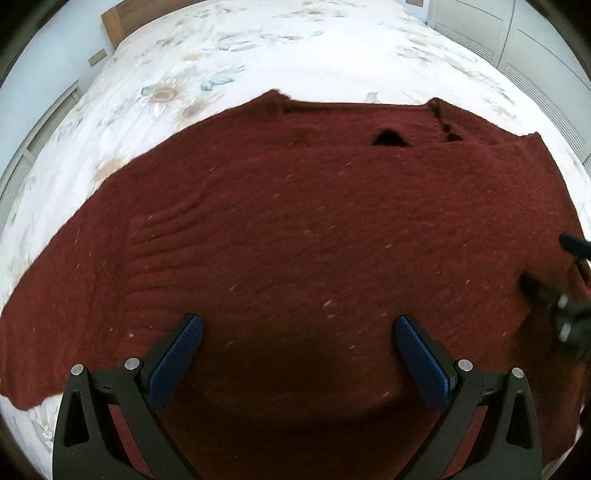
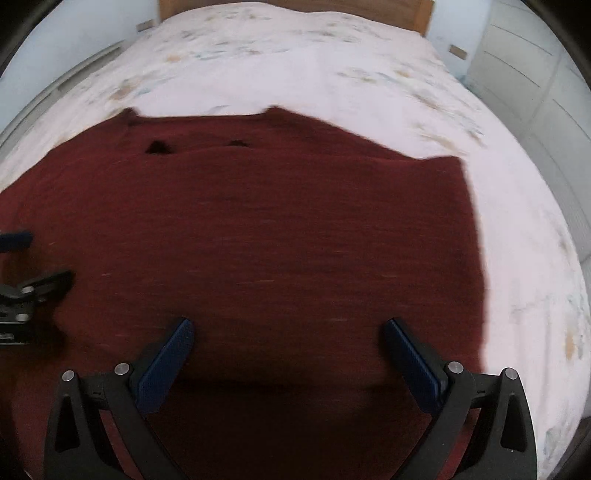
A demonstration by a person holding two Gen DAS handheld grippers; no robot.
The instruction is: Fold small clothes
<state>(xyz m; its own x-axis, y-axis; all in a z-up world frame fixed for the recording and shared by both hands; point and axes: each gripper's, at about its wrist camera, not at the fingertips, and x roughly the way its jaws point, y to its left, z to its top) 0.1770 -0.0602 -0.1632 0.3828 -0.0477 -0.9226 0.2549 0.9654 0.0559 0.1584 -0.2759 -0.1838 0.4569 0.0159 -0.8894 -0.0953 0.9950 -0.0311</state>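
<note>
A dark red knitted sweater lies spread flat on the bed, its collar at the far side. It also fills the right wrist view. My left gripper is open and empty, hovering just above the sweater's near part. My right gripper is open and empty too, over the sweater's right half, near its right edge. The right gripper also shows at the right rim of the left wrist view. The left gripper shows at the left rim of the right wrist view.
The bed has a white floral cover, also in the right wrist view. A wooden headboard stands at the far end. White cabinets line the right side. A wall and window frame stand on the left.
</note>
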